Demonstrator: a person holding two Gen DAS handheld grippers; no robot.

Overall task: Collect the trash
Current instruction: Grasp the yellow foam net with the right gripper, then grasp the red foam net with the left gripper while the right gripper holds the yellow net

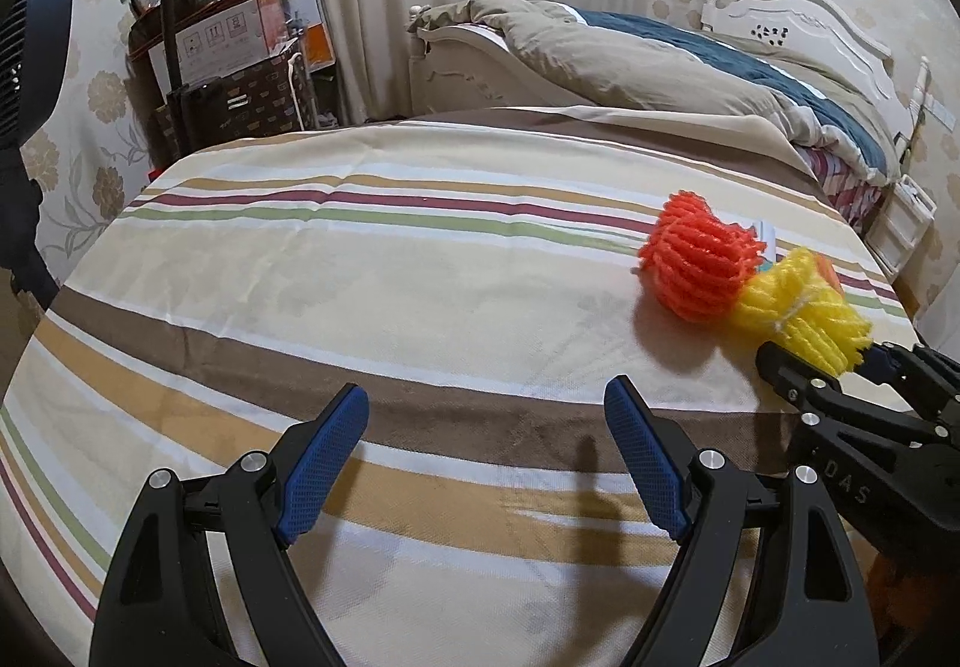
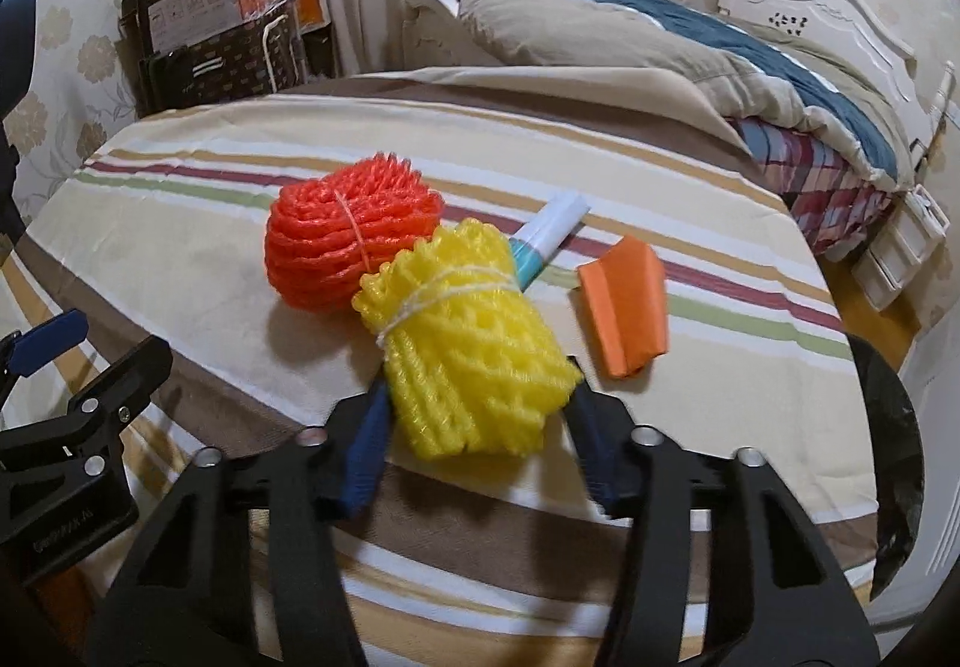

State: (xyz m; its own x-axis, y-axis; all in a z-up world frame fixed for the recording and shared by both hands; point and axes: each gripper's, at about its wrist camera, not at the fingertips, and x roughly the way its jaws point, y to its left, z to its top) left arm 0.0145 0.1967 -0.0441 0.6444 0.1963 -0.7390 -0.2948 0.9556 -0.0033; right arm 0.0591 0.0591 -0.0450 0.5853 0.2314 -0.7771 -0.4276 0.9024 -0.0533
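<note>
Left wrist cam: low over striped desk [image 1: 372,271], looks forward between own left tongs [image 1: 486,463] toward curtain at 12 o'clock, bed [image 1: 690,66] at 1-2 o'clock. Right tongs [image 1: 840,361] enter at 3-4 o'clock. Right wrist cam: sits further right, closer to yellow foam net [image 2: 474,355], same heading. Left tongs [image 2: 48,343] at 9 o'clock. Both share desk, orange foam net [image 1: 696,259], bed, boxes [image 2: 222,0] at 10-11 o'clock.
</note>
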